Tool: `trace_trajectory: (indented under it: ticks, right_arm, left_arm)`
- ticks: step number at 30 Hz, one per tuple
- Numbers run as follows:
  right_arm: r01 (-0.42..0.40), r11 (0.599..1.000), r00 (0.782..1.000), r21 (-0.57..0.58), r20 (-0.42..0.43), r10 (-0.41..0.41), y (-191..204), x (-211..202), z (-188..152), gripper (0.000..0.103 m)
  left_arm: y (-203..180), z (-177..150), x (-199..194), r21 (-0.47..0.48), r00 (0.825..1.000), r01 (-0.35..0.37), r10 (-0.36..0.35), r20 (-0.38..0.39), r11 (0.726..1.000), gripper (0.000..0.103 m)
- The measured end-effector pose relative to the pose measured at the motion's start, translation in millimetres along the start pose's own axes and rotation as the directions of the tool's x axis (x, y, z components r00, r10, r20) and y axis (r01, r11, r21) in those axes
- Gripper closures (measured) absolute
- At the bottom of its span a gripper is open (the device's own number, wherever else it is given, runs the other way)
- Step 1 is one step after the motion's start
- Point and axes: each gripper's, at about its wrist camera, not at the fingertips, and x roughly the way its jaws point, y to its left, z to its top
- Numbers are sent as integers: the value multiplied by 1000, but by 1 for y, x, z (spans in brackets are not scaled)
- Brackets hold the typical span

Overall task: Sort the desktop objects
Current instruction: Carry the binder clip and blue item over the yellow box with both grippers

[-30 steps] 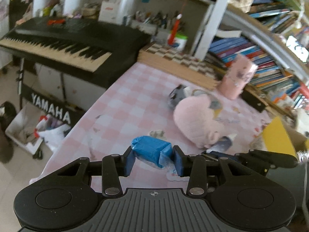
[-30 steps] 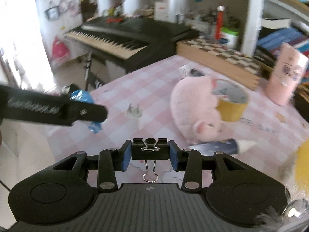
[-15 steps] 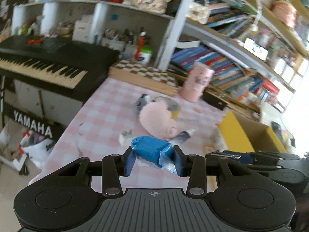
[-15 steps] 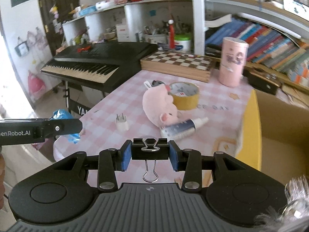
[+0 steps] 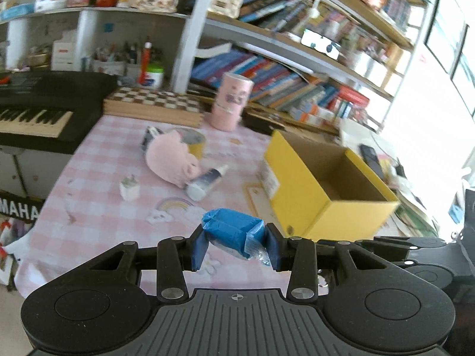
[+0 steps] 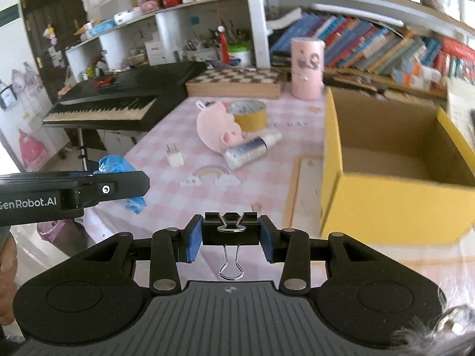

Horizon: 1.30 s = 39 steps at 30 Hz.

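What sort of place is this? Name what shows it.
Most likely a lived-in home study or hobby room: crowded bookshelves line the wall, an electronic keyboard stands beside the checked tablecloth, and a chessboard and pink plush toy lie about.

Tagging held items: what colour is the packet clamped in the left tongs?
Blue, with a clear crinkled end: the packet shows best in the left wrist view.
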Motion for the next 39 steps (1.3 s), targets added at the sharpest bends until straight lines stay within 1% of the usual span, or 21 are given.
trace_trajectory:
  ticks: [6,10,17,21,29,34,39]
  right_arm:
    - [31,998,999,60,-28,-29,2,-16,-31,66]
    - [57,992,998,111,-40,-53,1,-23,-45,66]
    - [141,971,989,193,-72,-129,-6,-35,-65,66]
    - [166,958,985,234,-88,-149,-11,-39,-71,66]
    - [188,955,980,231,-105,-167,-13,-42,-72,66]
    - [212,943,976,255,-109,-190,-21,-47,-75,66]
    - [231,935,972,269,-110,-208,-27,-50,-76,66]
  left_arm:
    - [-14,-17,1,45,996,52,-48,-76,998,64]
    - [-19,-25,0,75,991,78,-70,-110,994,64]
    - [-29,-36,7,110,976,137,-116,-182,984,64]
    - [-33,-38,8,124,972,156,-130,-198,980,64]
    - [-36,-39,15,113,964,182,-155,-214,977,64]
    - [-47,-40,20,132,957,214,-180,-228,968,64]
    - [-53,-38,24,144,954,230,-194,-229,963,64]
